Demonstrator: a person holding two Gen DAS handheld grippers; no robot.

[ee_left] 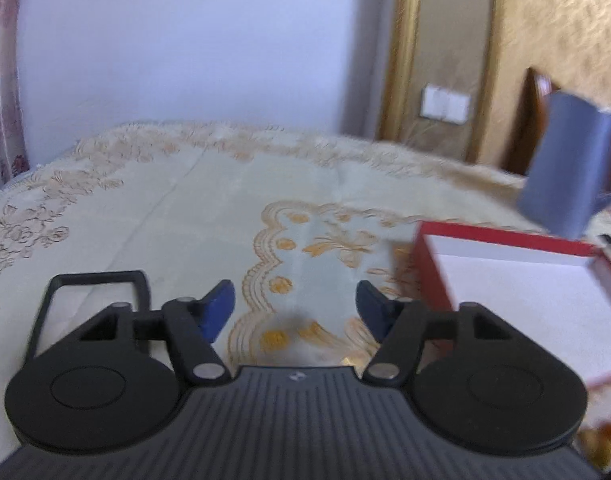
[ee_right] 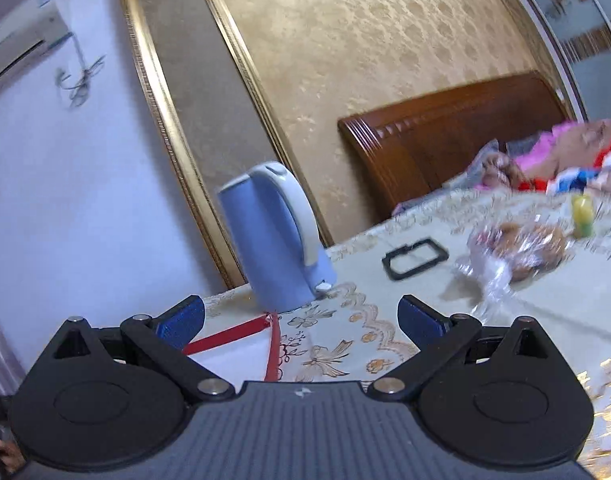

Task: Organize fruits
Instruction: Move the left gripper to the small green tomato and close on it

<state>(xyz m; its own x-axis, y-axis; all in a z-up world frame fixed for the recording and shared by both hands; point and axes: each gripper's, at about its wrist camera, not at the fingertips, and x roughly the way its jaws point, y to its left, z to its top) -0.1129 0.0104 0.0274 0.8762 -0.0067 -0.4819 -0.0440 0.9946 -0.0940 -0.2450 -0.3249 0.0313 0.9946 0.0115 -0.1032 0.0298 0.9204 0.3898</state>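
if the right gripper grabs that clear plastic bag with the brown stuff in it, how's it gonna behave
The clear bag looks crinkled and glossy, so it will probably be floppy and slippery, sagging around its brown contents rather than holding shape. A twisted neck trails toward the right gripper; pinching there seems safer. The contents look lumpy and may shift or swing when lifted.

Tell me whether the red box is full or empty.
Empty as far as shown: the red box shows only bare white floor inside, no fruit. Its near right part runs out of the picture.

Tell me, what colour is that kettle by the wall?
The kettle is light blue with a white handle and lid, clearest in the right wrist view.
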